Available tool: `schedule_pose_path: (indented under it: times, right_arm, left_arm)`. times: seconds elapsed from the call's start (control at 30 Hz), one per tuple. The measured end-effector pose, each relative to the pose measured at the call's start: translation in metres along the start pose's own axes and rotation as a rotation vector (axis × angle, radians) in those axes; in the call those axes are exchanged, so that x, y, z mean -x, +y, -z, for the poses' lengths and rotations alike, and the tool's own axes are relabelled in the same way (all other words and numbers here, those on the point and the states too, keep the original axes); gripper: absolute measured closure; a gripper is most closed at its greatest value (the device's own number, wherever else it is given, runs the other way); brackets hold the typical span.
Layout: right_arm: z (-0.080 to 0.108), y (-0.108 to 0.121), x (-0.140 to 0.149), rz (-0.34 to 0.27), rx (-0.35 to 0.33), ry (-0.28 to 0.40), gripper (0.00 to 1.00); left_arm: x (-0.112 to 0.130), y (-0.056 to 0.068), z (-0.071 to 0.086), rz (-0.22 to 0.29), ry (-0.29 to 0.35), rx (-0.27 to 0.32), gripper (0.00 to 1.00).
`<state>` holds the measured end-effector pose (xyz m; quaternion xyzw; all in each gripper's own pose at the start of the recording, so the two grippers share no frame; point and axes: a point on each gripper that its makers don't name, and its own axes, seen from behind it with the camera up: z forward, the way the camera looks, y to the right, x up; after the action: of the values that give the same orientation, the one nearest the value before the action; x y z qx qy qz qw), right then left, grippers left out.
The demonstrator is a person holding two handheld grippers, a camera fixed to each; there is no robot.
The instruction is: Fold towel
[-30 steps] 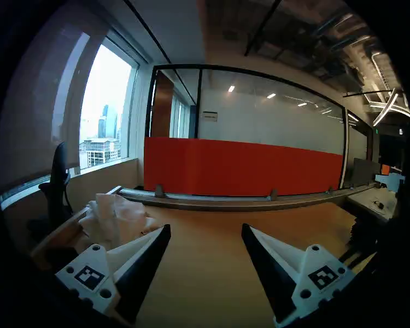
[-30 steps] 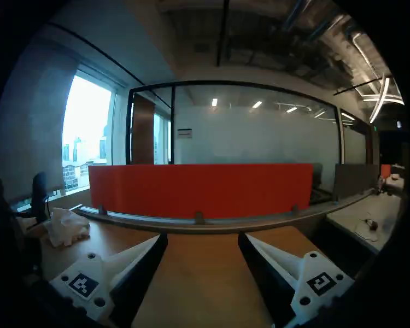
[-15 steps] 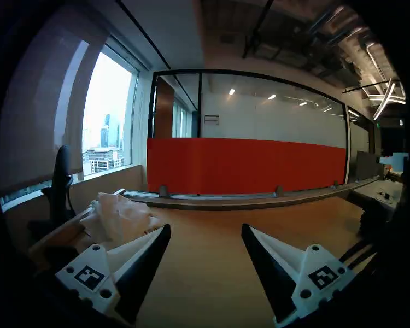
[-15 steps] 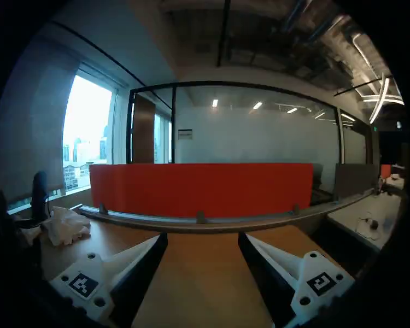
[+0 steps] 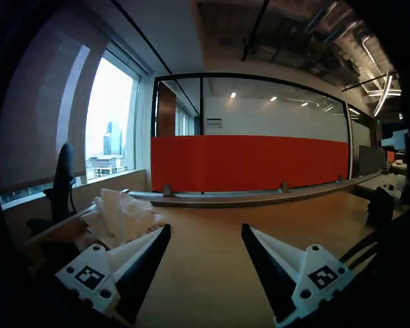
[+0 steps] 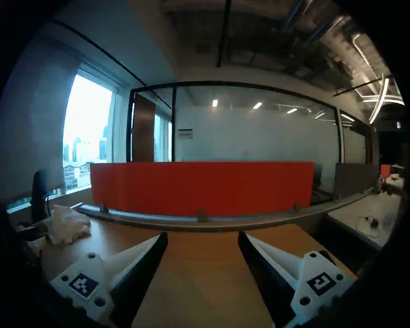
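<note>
— Where is the towel?

— There is one towel [image 5: 120, 214], pale and crumpled in a heap at the left end of the worktop [image 5: 205, 268], on the window [image 5: 109, 131] side. In the left gripper view it sits just past one finger of the left tool [image 5: 205, 226]. I can't tell whether they touch. In the right gripper view the towel [image 6: 67, 223] lies well off to the left of the right tool [image 6: 202, 234].

— And the tools?

— There are two. Each has its fingers spread wide, with nothing between them but wood.

— How much room is there?

— Plenty. Smooth wood runs ahead of both tools to the far edge. A low rail [image 5: 249, 197] curves along that edge, and one red divider [image 5: 249, 163] stands just behind it. In the right gripper view the worktop [image 6: 199, 279] reaches the same divider [image 6: 202, 187].

— What about the sides?

— The left edge ends just beyond the towel heap. One dark chair [image 5: 63, 180] stands past that edge, under the window. At the right the wood runs out of sight.
</note>
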<state>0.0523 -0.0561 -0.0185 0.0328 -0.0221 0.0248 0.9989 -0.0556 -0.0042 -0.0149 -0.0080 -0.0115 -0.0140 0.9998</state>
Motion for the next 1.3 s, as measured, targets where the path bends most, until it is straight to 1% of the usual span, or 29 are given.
schedule_pose_path:
  times: [0.23,0.37,0.6,1.1,1.3]
  right_arm:
    - [-0.003,-0.006,0.01,0.013,-0.004,-0.003,0.01]
    - [-0.007,-0.008,0.014,0.026,-0.002,-0.004,0.01]
    - [-0.011,-0.012,0.019,0.034,-0.003,-0.002,0.0]
    - [-0.012,-0.012,0.031,0.044,-0.007,-0.015,0.0]
    - [-0.011,-0.012,0.035,0.061,-0.009,-0.024,0.0]
  left_arm:
    - [0.022,0.001,-0.004,0.015,0.008,0.0,0.04]
    - [0.03,0.001,-0.007,0.021,0.013,0.0,0.04]
    - [0.038,0.003,-0.012,0.022,0.032,0.005,0.04]
    - [0.055,0.0,-0.021,0.038,0.048,-0.011,0.04]
    - [0.059,0.0,-0.021,0.028,0.047,-0.012,0.04]
